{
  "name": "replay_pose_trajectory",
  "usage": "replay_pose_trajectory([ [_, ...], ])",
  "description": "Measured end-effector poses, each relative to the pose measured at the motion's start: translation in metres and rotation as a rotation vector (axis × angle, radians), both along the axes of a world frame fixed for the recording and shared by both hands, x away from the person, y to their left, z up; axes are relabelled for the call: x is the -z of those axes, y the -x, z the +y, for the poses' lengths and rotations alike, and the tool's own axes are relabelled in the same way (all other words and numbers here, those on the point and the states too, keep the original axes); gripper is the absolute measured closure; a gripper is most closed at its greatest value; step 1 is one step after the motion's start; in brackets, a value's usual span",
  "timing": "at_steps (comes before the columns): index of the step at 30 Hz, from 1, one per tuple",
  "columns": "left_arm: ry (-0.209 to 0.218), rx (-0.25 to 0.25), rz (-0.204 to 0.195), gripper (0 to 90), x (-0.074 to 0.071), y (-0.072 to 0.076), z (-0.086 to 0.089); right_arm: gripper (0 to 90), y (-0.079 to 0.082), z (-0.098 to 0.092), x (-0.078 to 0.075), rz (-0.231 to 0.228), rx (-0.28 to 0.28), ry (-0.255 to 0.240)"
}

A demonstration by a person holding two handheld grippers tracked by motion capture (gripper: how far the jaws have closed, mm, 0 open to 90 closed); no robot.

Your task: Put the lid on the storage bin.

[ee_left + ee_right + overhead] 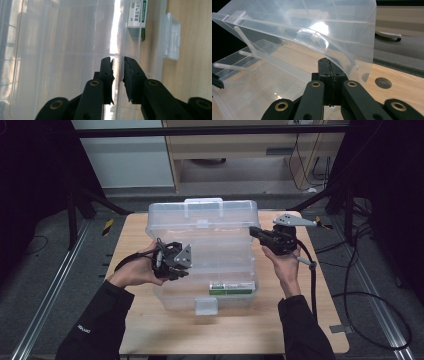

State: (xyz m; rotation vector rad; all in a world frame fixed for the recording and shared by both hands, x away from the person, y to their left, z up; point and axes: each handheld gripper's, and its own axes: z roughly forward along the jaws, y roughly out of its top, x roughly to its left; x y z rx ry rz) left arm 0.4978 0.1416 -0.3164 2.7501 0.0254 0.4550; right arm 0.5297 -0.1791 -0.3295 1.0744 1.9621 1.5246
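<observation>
Left claw (117, 67) released, jaws astride front wall of clear box (200, 295); right claw (327, 68) clenched empty under raised lid (312, 32), toward table's far edge

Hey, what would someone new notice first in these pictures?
A big clear plastic box fills the middle of the wooden table, its lid propped open. The left gripper and right gripper meet its side edges, and a green-and-white carton lies inside near the front.
</observation>
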Motion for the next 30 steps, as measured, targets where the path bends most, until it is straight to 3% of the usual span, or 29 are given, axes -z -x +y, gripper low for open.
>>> replay_pose_trajectory([
  [4, 0.039, -0.006, -0.019, 69.6, -0.003, 0.002, 0.000, 90.0, 0.000, -0.001, 0.000, 0.000, 0.002, 0.001],
  [8, 0.140, -0.034, -0.016, 66.4, -0.009, 0.005, 0.004, 90.0, 0.000, -0.001, 0.001, 0.005, 0.006, 0.002],
  [11, 0.184, -0.059, -0.020, 64.8, -0.011, 0.005, 0.006, 90.0, 0.000, -0.001, 0.002, 0.006, 0.008, 0.004],
  [13, 0.237, -0.081, -0.020, 64.0, -0.011, 0.004, 0.009, 90.0, 0.000, 0.000, 0.002, 0.006, 0.009, 0.004],
  [20, 0.373, -0.136, 0.011, 65.1, -0.006, 0.003, 0.012, 90.0, 0.000, 0.000, 0.002, 0.009, 0.010, 0.007],
  [25, 0.478, -0.211, -0.008, 65.1, -0.003, 0.002, 0.015, 90.0, 0.000, 0.000, 0.002, 0.010, 0.010, 0.005],
  [30, 0.544, -0.262, -0.036, 67.2, 0.000, 0.002, 0.018, 90.0, 0.001, -0.001, 0.002, 0.008, 0.010, 0.008],
])
